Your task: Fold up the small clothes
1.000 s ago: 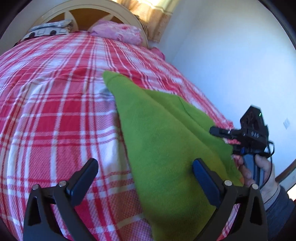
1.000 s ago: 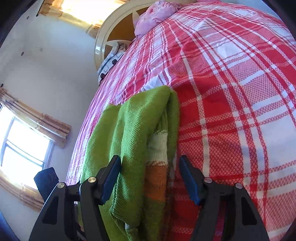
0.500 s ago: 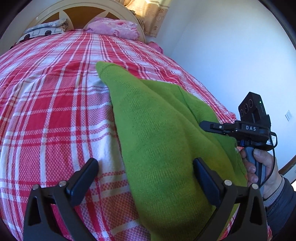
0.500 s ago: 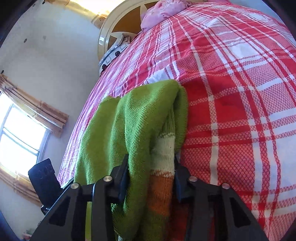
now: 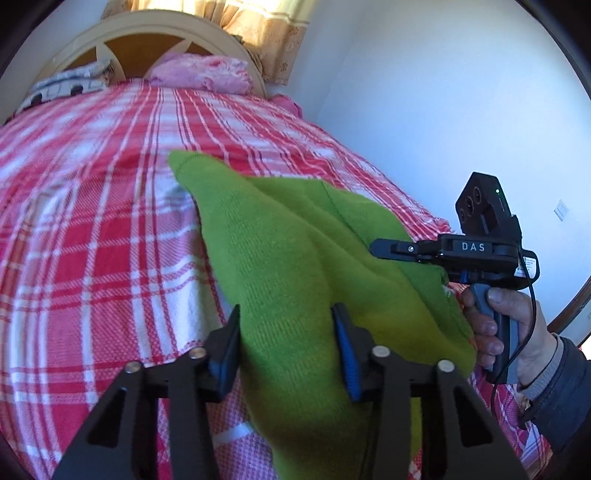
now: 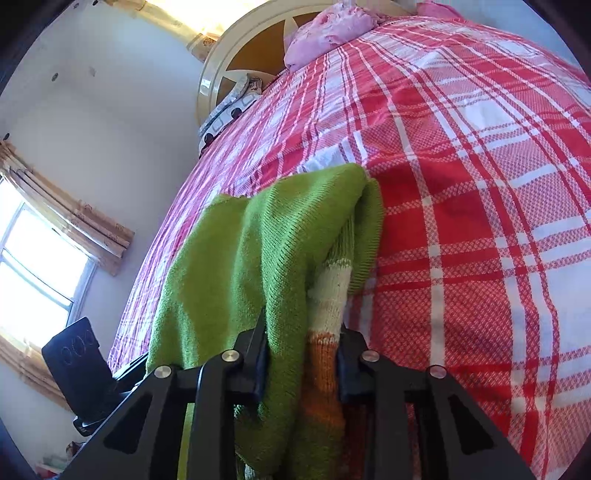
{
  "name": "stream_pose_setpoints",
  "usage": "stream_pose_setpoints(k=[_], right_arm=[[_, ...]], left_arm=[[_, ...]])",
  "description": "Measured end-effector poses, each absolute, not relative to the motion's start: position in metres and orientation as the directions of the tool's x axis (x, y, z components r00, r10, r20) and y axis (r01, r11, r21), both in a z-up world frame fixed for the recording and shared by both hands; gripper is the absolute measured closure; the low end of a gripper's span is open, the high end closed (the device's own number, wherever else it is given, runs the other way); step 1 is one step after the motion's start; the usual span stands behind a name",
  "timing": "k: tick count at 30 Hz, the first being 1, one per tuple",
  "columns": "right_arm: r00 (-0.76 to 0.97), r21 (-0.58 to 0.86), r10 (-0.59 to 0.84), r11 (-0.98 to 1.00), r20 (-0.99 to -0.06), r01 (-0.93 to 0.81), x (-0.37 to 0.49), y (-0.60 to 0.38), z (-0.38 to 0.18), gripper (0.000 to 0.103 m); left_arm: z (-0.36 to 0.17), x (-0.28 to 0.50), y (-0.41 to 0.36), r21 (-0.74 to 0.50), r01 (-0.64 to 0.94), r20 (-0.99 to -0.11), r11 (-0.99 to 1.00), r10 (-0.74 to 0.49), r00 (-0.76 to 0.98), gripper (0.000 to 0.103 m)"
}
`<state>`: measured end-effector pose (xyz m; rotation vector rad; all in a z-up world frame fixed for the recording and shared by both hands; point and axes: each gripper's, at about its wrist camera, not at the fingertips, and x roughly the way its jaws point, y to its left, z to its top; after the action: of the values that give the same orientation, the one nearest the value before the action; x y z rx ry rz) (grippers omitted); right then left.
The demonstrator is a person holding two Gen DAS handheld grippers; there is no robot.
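Across the plaid bed (image 5: 92, 229) lies the green sweater (image 5: 280, 258), centre toward four o'clock. Our left gripper (image 5: 286, 347) just closed on it; right gripper (image 6: 302, 363) pinches its hem. We should lift both evenly.

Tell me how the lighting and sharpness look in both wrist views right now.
Left wrist view: the plaid bedspread is motion-blurred and fisheye-bowed, while the green sweater stays fairly sharp and the curtain glows warm. Right wrist view: the window is blown out white, the sweater knit is crisp, and the bedspread bulges toward the rim.
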<state>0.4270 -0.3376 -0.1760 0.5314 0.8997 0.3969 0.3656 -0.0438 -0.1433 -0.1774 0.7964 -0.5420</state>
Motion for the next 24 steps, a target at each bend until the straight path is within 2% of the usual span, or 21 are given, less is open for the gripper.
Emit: stream_pose_setpoints(k=[4,14,24], right_arm=[[0.572,0.585,0.531,0.804,-0.626,-0.106,0.420,-0.332,-0.169,0.074],[0.557,0.590,0.587,0.782,-0.587,-0.201,0.393,-0.282,-0.143,0.075],[0.526,0.591,0.632,0.760,-0.569,-0.272,0.376,-0.223,-0.137,0.076]], left_arm=[[-0.131,0.350,-0.043,-0.292,0.400,-0.634,0.869,-0.489,0.599,0.064],[-0.117,0.315,-0.004,-0.334,0.348,-0.627,0.876,-0.482,0.612,0.067],[-0.107,0.291,0.031,-0.322,0.304,-0.612,0.897,-0.441,0.656,0.068]])
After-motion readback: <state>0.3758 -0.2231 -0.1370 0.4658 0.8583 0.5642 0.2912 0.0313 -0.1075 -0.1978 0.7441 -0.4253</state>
